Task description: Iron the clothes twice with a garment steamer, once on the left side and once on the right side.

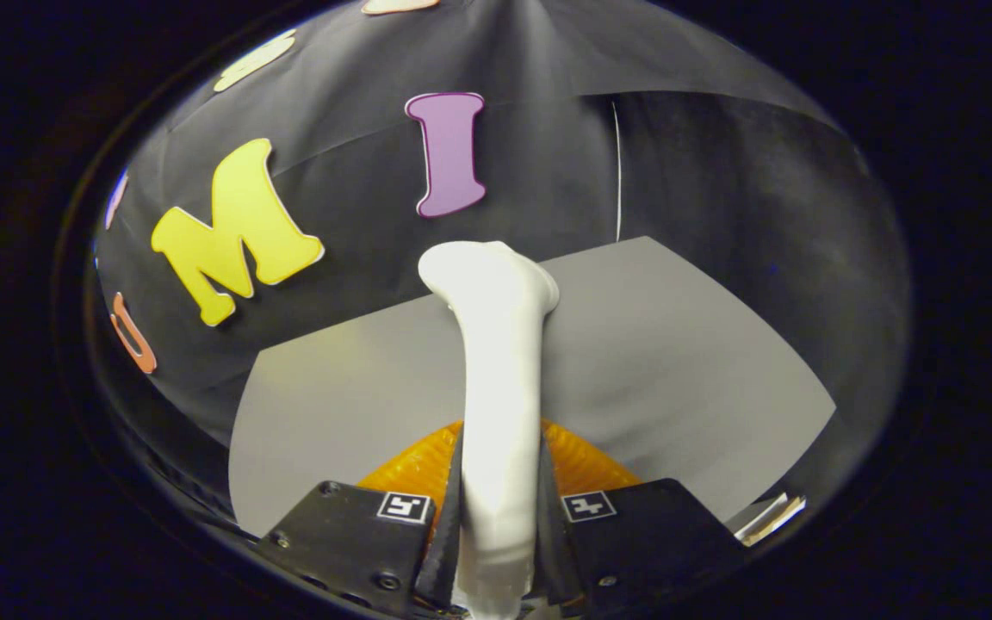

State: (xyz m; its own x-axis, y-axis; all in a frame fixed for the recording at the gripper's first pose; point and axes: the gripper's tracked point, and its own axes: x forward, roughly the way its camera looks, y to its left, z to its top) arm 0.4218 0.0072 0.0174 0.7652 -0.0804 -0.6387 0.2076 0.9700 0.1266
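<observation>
Between my gripper (500, 508) fingers: white garment steamer (500, 362), clamped by handle from both sides, long axis running straight ahead, head beyond fingertips over grey worktop (677, 379). Orange clothes (582, 465) directly beneath fingers, near worktop's front edge. I judge next move: lower head onto fabric.

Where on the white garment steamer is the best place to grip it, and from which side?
Grip the garment steamer on its slim straight handle, below the flared head, one finger on each side. The tool holds it exactly so now: shut on the handle, head pointing ahead over the grey table.
</observation>
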